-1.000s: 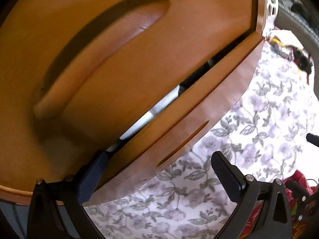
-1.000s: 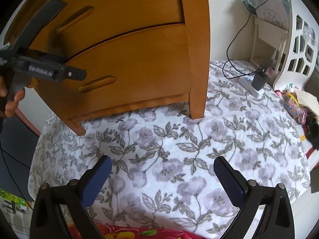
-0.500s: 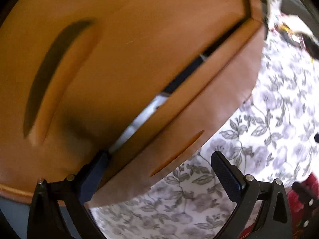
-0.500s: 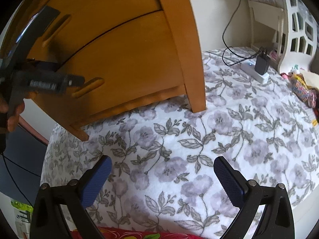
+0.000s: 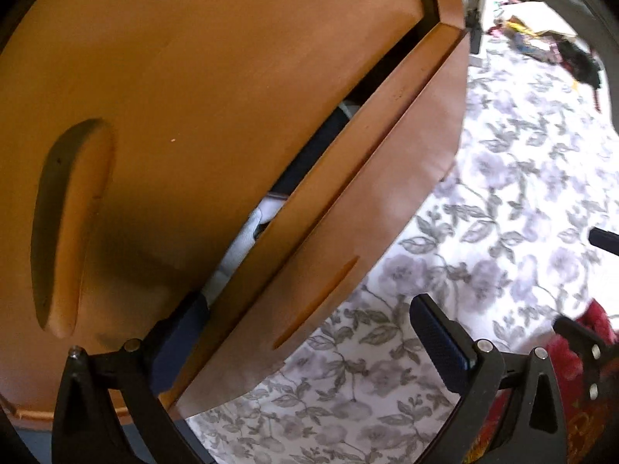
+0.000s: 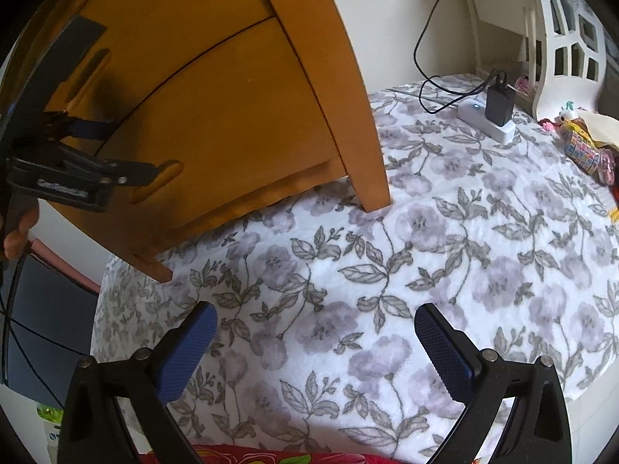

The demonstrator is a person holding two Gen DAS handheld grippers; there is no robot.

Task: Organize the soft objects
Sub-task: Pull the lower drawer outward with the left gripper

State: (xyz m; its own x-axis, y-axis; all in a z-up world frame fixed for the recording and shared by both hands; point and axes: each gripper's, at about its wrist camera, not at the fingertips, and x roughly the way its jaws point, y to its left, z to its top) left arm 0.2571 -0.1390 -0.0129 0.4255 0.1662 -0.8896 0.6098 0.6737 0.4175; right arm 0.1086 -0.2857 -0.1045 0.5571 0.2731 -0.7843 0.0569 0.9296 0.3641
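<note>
A wooden chest of drawers stands on a flowered bedspread. In the left wrist view its lower drawer is open a crack, with white and dark cloth showing in the gap. My left gripper is open, with its left finger in that gap behind the drawer front and its right finger out over the bedspread. It also shows in the right wrist view at the drawer. My right gripper is open and empty above the bedspread.
A white power strip with a black charger and cable lies at the back right. A white openwork shelf stands behind it. Colourful small items lie at the right edge. Red patterned cloth lies near my right gripper.
The lower drawer's gap has widened a little and more cloth shows inside. The left gripper has turned at the drawer. The right gripper has shifted closer over the bedspread.
</note>
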